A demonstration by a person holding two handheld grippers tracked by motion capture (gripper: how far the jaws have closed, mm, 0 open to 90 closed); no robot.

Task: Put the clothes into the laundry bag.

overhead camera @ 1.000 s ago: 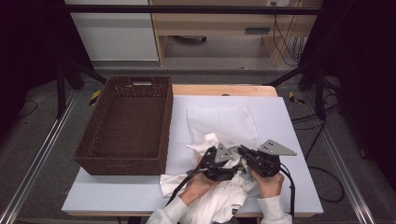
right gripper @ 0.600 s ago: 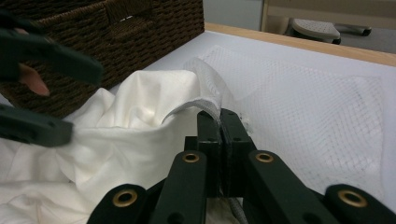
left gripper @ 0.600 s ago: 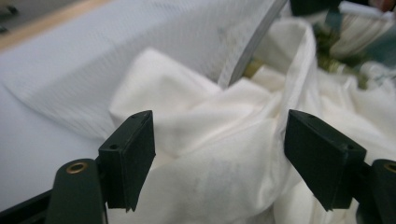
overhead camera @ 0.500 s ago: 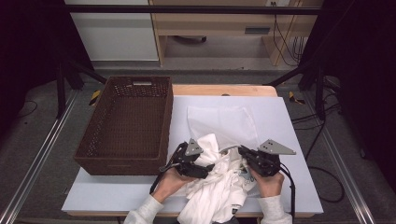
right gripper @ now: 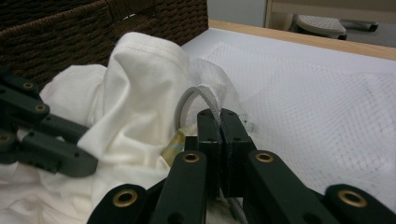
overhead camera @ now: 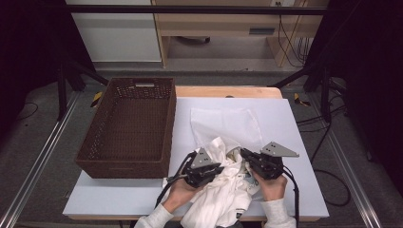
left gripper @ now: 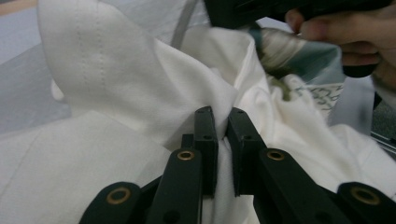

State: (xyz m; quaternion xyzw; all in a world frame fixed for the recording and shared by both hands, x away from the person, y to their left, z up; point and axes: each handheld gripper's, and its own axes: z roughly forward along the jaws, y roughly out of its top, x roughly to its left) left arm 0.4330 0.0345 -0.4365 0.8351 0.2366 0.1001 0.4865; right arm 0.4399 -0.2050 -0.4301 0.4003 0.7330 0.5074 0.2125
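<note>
A crumpled white garment (overhead camera: 223, 192) lies at the table's front edge, its top bunched at the mouth of a white mesh bag (overhead camera: 228, 124) that lies flat behind it. My left gripper (overhead camera: 219, 167) is shut on a fold of the garment (left gripper: 116, 70), with cloth pinched between its jaws (left gripper: 222, 114). My right gripper (overhead camera: 243, 153) is shut on the bag's grey corded rim (right gripper: 205, 95), holding it up beside the garment (right gripper: 140, 84). The mesh (right gripper: 317, 93) spreads out to the right of that gripper (right gripper: 219, 114). A printed patch shows on the garment's inside (left gripper: 322, 93).
A dark woven basket (overhead camera: 171, 123) stands on the left of the white table (overhead camera: 294, 142), close to my left hand. The table's wooden far edge (overhead camera: 228, 91) lies behind the bag. Cables trail from both grippers over the front edge.
My left gripper swung left with the garment, then came back right toward the bag's mouth. The cloth is bunched higher there. The right gripper has stayed put.
</note>
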